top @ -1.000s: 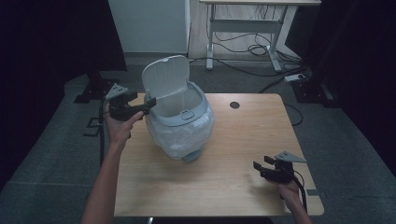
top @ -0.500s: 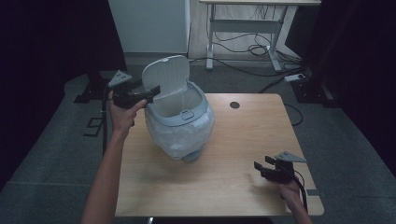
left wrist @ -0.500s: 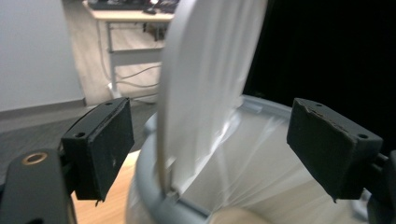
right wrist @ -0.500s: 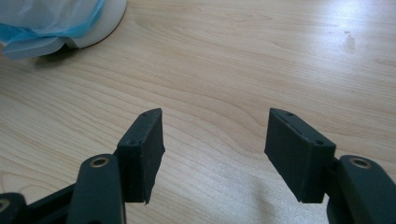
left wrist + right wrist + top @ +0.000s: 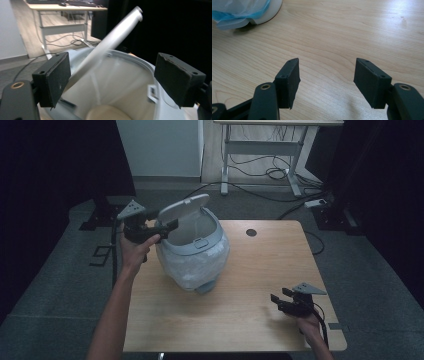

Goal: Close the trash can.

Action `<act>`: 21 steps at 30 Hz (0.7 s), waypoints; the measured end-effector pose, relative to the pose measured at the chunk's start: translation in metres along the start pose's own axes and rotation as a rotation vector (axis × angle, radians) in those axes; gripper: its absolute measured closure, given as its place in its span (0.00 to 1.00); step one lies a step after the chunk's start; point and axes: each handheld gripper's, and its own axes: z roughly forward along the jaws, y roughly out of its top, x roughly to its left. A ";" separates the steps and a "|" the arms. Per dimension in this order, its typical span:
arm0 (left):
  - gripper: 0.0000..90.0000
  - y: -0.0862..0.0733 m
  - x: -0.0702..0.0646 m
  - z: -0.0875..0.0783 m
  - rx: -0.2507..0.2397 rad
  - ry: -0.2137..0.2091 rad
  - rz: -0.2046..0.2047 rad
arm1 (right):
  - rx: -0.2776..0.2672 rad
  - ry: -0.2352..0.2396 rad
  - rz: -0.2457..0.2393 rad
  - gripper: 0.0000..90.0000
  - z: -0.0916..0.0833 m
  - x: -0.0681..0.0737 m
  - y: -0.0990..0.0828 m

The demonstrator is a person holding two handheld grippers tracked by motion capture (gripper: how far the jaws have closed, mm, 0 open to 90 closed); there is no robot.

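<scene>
The left gripper (image 5: pixel 167 226) is held at the left rim of the bin (image 5: pixel 192 255), about 10 o'clock from the table's (image 5: pixel 240 320) centre in the high view. The left forearm runs up from the bottom edge at 7 o'clock, wrist raised, and the gripper points level toward 3 o'clock. In the left gripper view its jaws stand spread wide, one at 8 o'clock and one at 4 o'clock of the frame. The lid (image 5: pixel 110 45) slants between them from lower left to upper right, blurred, close to the left pad; whether it touches that pad cannot be told. The jaws do not clamp it.

The right gripper (image 5: pixel 280 301) rests low over the table near the front right corner, at 5 o'clock from the bin and well apart from it. The right hand (image 5: pixel 310 325) enters at the bottom edge, and the gripper points toward 9 o'clock. In the right gripper view its jaws stand parted with bare wood between them.

Count: one bin, upright on the table left of centre; one lid, half raised and tilted; one plastic liner (image 5: pixel 187 270) wrapped over the bin's body; two grippers; one round hole (image 5: pixel 251 232) in the table top at 1 o'clock from the bin.
</scene>
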 end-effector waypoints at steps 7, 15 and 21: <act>0.15 -0.017 -0.008 0.006 0.051 -0.068 -0.033 | 0.001 0.004 -0.003 0.41 0.000 0.003 0.000; 0.16 -0.022 -0.021 0.028 0.110 0.022 0.000 | 0.008 0.007 -0.010 0.41 0.002 0.005 -0.001; 0.16 -0.017 -0.038 0.044 0.158 0.135 0.062 | 0.014 0.007 -0.012 0.41 0.003 0.006 -0.001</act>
